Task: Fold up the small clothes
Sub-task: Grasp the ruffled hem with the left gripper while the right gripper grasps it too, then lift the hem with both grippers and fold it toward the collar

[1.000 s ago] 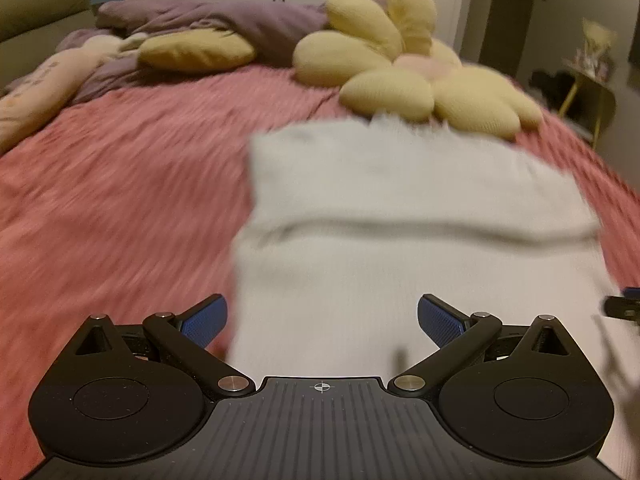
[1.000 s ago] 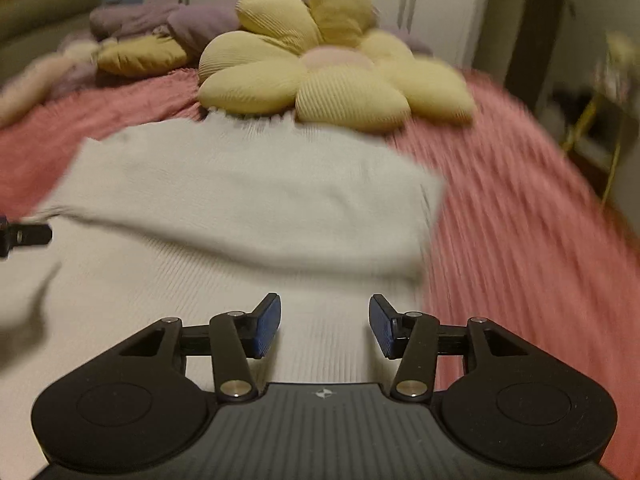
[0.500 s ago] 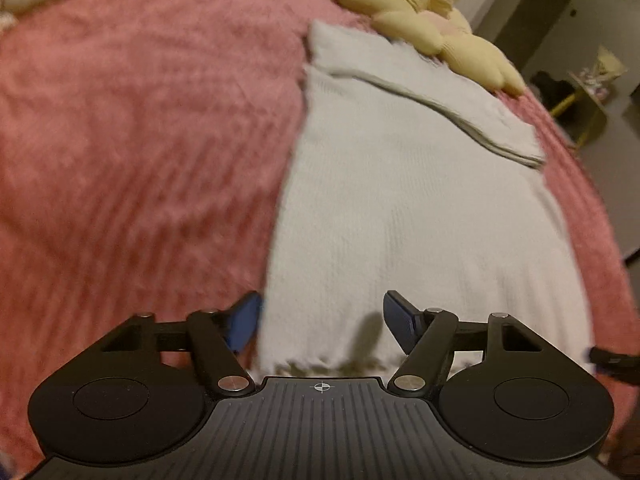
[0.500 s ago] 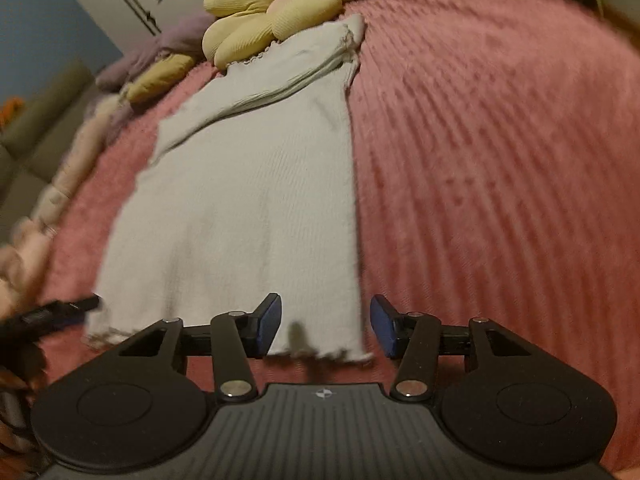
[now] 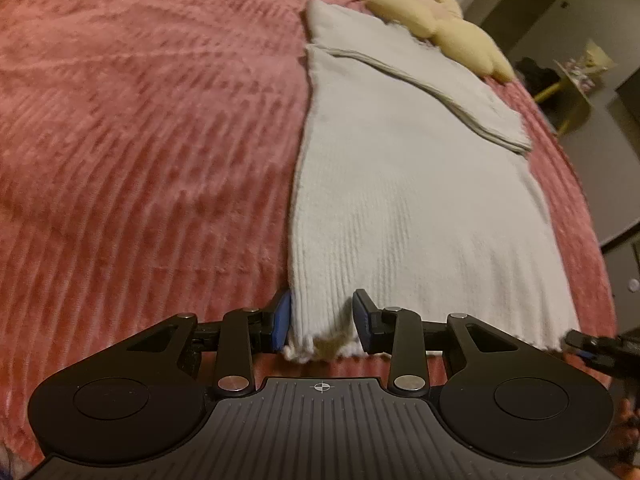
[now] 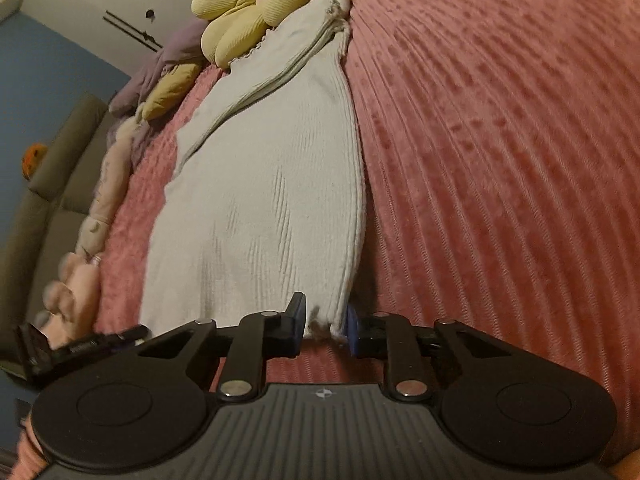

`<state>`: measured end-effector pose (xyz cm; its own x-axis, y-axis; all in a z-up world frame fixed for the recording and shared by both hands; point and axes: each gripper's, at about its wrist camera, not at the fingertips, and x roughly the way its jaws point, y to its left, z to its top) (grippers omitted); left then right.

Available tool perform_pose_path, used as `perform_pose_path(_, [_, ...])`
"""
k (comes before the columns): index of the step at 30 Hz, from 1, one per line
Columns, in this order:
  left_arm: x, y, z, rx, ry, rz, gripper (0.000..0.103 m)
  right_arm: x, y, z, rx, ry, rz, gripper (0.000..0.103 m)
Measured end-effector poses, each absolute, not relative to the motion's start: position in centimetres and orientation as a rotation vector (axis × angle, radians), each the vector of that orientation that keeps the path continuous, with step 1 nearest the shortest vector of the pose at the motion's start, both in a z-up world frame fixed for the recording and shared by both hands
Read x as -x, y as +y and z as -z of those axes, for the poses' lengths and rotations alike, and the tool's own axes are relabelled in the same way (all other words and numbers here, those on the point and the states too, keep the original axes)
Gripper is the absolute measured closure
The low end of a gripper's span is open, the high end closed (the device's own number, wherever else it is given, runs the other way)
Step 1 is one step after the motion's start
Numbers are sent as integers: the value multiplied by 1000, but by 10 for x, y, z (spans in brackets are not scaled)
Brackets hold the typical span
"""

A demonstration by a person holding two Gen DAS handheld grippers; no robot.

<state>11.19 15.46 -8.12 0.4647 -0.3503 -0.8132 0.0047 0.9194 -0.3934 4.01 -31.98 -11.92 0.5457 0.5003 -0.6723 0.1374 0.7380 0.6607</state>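
A white ribbed knit garment lies flat on the pink bedspread, its far end folded back over itself. My left gripper is at the near left corner of the hem. Its jaws are closing, and the cloth bunches between the blue pads. In the right wrist view the garment runs away from me. My right gripper has the near right hem corner puckered between its closing jaws. Each view catches the other gripper's tip: the right gripper, the left gripper.
A yellow flower-shaped cushion touches the garment's far end. Purple bedding and pale plush toys line the bed's left side beside a grey sofa. A yellow side table stands beyond the bed's right edge.
Both grippers drew back from the folded far end to the near hem and tipped downward. Their jaws narrowed from wide apart onto the two hem corners.
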Motion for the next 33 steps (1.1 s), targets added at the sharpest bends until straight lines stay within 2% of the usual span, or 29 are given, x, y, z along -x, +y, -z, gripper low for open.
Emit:
perform_pose_path(4, [-115, 158, 86, 419, 1099, 270, 59, -44, -322, 125, -797, 1010, -253, 77])
perform_pose_path(5, [-116, 159, 88, 426, 1102, 274, 51, -45, -322, 127, -817, 1015, -262, 77])
perform_pose_path(6, [-116, 160, 89, 433, 1104, 281, 49, -46, -322, 129, -833, 1021, -268, 77])
perform_pose_path(9, [-118, 159, 92, 444, 1107, 292, 49, -47, -323, 133, -855, 1026, -267, 77])
perform_pose_path(10, [-118, 160, 92, 446, 1109, 297, 50, -46, -322, 133, -850, 1026, -264, 77])
perform_pose_path(12, [-119, 161, 91, 430, 1118, 301, 70, -47, -320, 131, -832, 1024, -264, 79])
perform_pose_path(14, [-122, 164, 89, 434, 1136, 325, 90, -48, -317, 128, -805, 1017, -260, 88])
perform_pose_path(18, [-128, 163, 72, 441, 1110, 373, 91, -56, -313, 115, -790, 984, -294, 91])
perform_pose_path(27, [-189, 159, -3, 491, 801, 381, 92, -125, -322, 65, -723, 809, -279, 92])
perform_pose_path(33, [-256, 144, 12, 442, 744, 226, 92, -195, -323, 50, -516, 700, -115, 93])
